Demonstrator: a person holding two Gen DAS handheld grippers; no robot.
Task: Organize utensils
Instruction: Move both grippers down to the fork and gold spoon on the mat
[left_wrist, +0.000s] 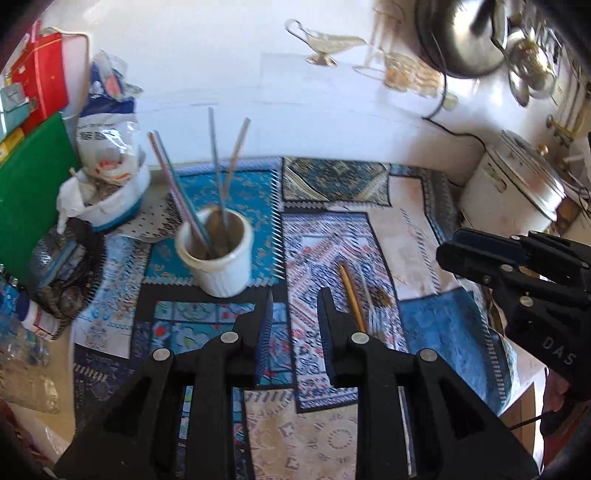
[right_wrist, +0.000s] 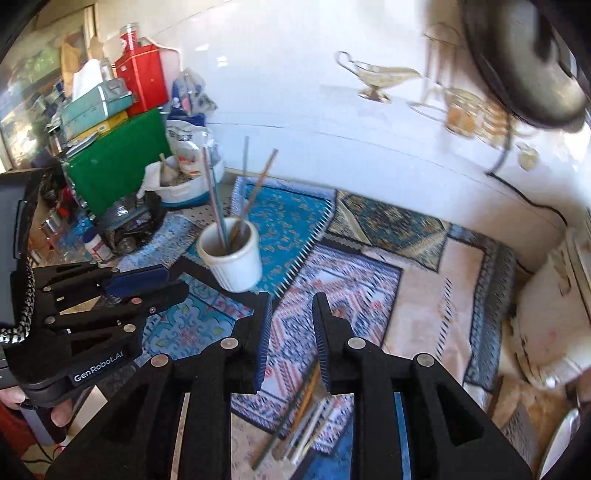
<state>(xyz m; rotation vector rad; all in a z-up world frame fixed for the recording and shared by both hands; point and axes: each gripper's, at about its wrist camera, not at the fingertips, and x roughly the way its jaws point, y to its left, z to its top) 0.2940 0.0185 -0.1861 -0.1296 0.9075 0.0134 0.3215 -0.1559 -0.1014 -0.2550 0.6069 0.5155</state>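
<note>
A white ribbed cup (left_wrist: 218, 254) stands on the patterned cloth and holds several long sticks (left_wrist: 218, 162), upright and leaning. It also shows in the right wrist view (right_wrist: 232, 258). Loose utensils, a yellow stick (left_wrist: 352, 295) among them, lie flat on the cloth right of the cup. In the right wrist view they lie below the gripper (right_wrist: 295, 421). My left gripper (left_wrist: 295, 306) is open and empty, hovering just in front of the cup. My right gripper (right_wrist: 291, 314) is open and empty above the loose utensils.
A patchwork cloth (left_wrist: 417, 229) covers the counter. At left stand a green board (left_wrist: 29, 192), a white tub with bags (left_wrist: 114, 195) and a dark basket (left_wrist: 70, 266). A white pot (left_wrist: 513, 188) stands at the right. A white tiled wall (left_wrist: 258, 92) is behind.
</note>
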